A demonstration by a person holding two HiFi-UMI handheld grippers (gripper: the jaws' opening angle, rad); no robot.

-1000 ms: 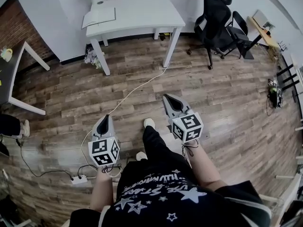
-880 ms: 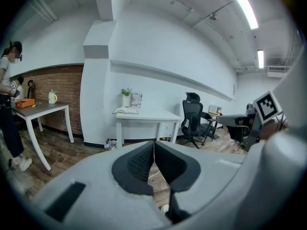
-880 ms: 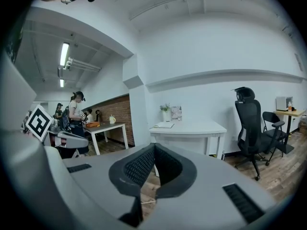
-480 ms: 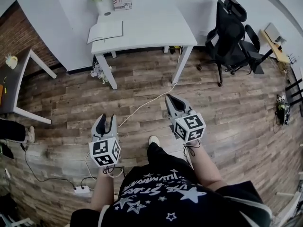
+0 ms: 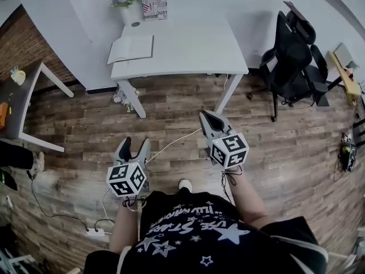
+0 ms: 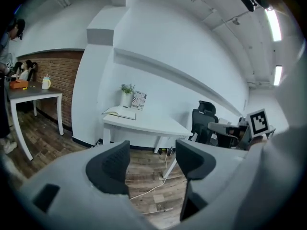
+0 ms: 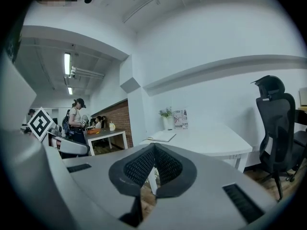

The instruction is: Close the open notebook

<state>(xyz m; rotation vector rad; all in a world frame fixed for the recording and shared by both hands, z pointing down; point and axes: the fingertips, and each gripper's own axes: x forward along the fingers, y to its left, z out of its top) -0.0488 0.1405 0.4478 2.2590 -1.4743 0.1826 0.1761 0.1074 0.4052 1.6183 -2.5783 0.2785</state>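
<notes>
White tabletop (image 5: 188,44) bearing the open notebook (image 5: 131,48) lay well ahead; left tongs (image 5: 133,144) had just opened wide, right tongs (image 5: 206,119) were pinched together, both empty; approach step, reaching the notebook likely came next

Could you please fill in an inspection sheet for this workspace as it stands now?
Surface: white table, mostly bare.
Job's things: notebook lies open near the table's left edge.
Clutter: potted plant and printed card at the table's back edge.
Grippers: left gripper open, jaws have just been opening, nothing between them; right gripper shut, empty; both over the floor, short of the table.
Cables: white cable crosses the floor toward the table; power strip on the floor at left.
Surroundings: black office chair right of the table, dark side table left, brick wall.
</notes>
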